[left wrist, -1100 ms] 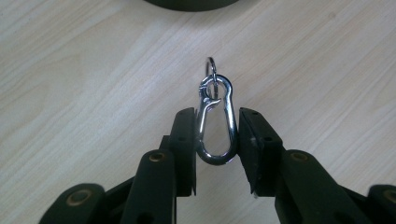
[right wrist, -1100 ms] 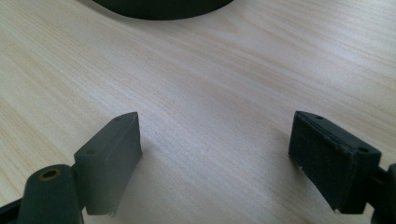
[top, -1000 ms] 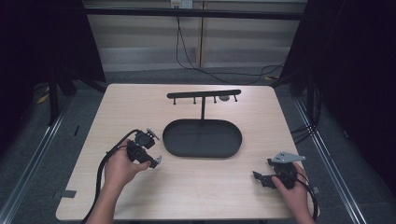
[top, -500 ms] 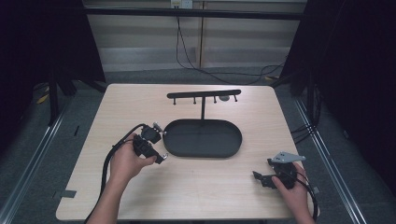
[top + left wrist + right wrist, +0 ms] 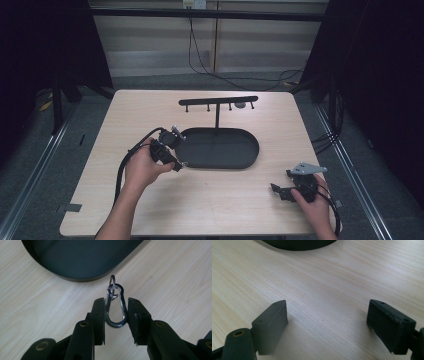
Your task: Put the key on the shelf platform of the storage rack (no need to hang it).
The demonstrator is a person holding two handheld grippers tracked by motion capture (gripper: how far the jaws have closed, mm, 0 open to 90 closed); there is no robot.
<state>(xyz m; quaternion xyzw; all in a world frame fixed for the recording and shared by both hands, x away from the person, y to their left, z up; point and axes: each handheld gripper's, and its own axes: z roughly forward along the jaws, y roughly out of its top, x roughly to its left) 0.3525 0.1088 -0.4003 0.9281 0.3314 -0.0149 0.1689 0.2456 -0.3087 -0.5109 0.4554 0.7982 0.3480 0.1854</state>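
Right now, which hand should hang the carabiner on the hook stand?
Left. The left gripper already clamps the carabiner beside the stand's base; the right gripper rests open near the table edge.

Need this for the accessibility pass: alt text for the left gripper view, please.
The left gripper holds a silver carabiner clamped between its two black jaws, with a small key ring looped through its far end. Below lies a light wooden table, with the rounded edge of a black oval tray at the top.

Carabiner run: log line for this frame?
left gripper: shut on carabiner | key ring: on its tip | right gripper: open, idle | stand tray: beside left gripper
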